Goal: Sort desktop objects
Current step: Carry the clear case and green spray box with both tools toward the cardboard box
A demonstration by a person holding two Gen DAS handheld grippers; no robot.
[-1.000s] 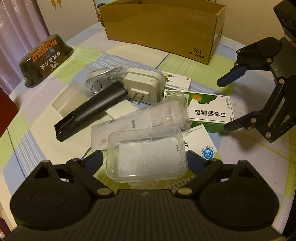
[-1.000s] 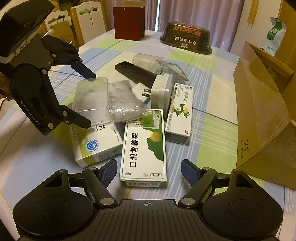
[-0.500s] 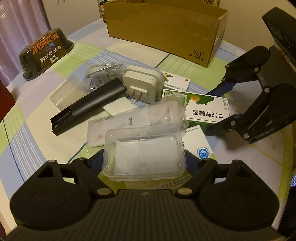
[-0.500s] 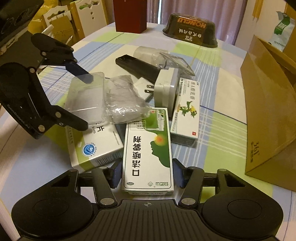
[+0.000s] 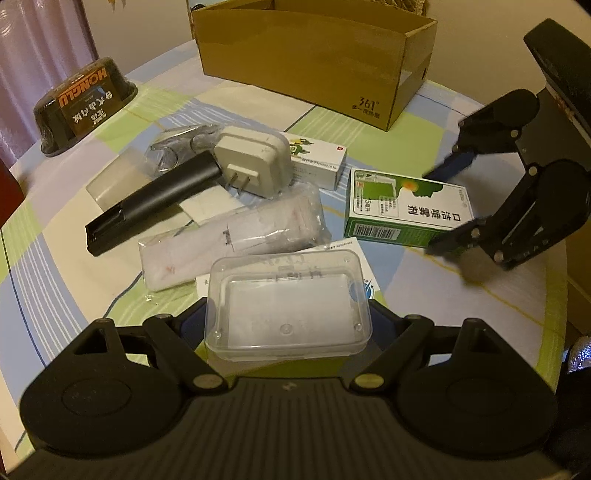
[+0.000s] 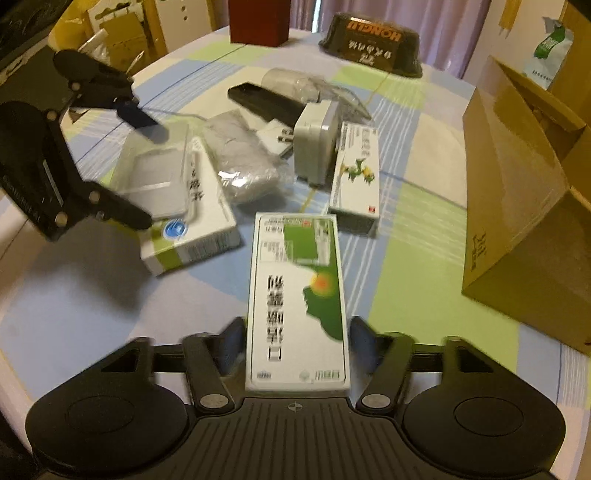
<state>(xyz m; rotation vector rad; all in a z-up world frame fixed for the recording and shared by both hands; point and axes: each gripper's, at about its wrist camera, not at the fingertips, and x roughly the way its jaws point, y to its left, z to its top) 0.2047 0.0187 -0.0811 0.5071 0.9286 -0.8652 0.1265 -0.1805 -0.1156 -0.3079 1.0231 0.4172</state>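
Note:
A clear plastic case (image 5: 288,306) sits between the fingers of my left gripper (image 5: 288,321), which is shut on it. The right wrist view shows that case (image 6: 155,177) above a white box with a blue logo (image 6: 192,229). My right gripper (image 6: 297,338) is shut on a green and white medicine box (image 6: 295,295). In the left wrist view that box (image 5: 406,210) is tilted up off the cloth in the right gripper (image 5: 448,205). Behind lie a white plug adapter (image 5: 251,162), a black bar (image 5: 155,199), a wrapped packet (image 5: 236,236) and a dragon-print box (image 5: 317,162).
An open cardboard box (image 5: 314,55) stands at the far side of the checked tablecloth, to the right in the right wrist view (image 6: 517,206). A black HONGLU bowl (image 5: 81,107) sits at the far left. A red box (image 6: 258,18) stands at the table's far edge.
Both grippers went from open to shut. The right one closed on the green box and raised it off the pile. The left one closed on the clear case.

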